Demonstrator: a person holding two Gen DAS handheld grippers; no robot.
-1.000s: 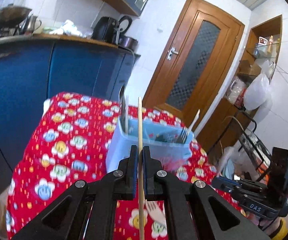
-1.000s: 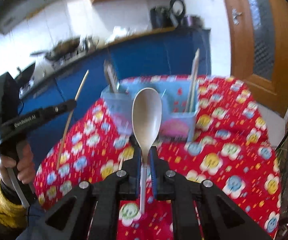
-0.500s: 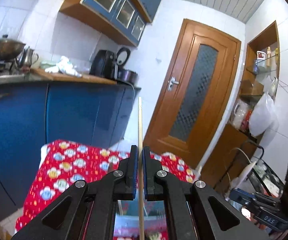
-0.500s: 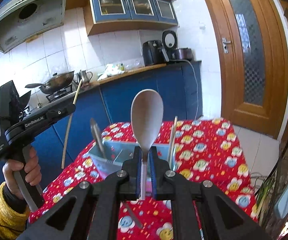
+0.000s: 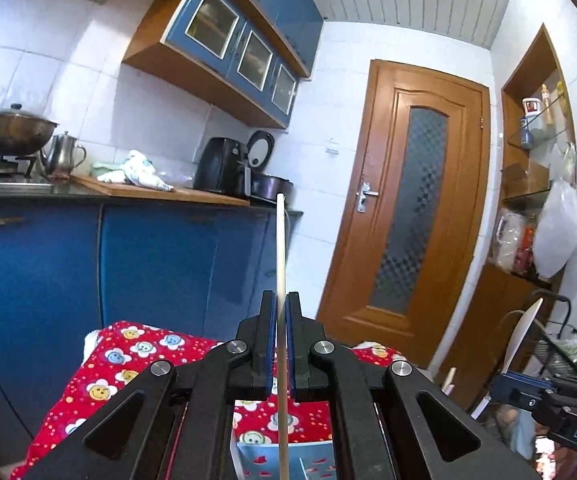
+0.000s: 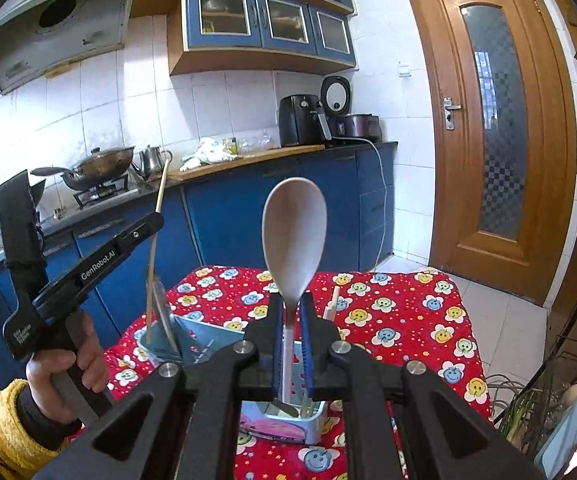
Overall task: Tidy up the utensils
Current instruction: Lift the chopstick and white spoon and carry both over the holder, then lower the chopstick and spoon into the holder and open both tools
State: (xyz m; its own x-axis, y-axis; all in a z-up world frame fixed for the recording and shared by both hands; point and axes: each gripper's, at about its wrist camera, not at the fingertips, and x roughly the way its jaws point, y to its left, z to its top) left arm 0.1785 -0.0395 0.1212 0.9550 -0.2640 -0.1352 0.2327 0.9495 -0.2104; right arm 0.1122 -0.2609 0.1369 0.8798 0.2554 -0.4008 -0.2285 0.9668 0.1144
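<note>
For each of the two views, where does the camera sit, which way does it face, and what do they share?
Left wrist: on the left gripper, facing cabinets and door; its fingers pinch a chopstick.
Right wrist: on the right gripper, facing the table and counter; its fingers pinch a spoon; a hand holds the left gripper.
Shared: door, counter, red cloth, blue holder, chopstick.

Home kitchen, blue cabinets point(image 6: 264, 20), wok point(image 6: 96, 166) on stove, tiled walls point(image 6: 128, 100)
</note>
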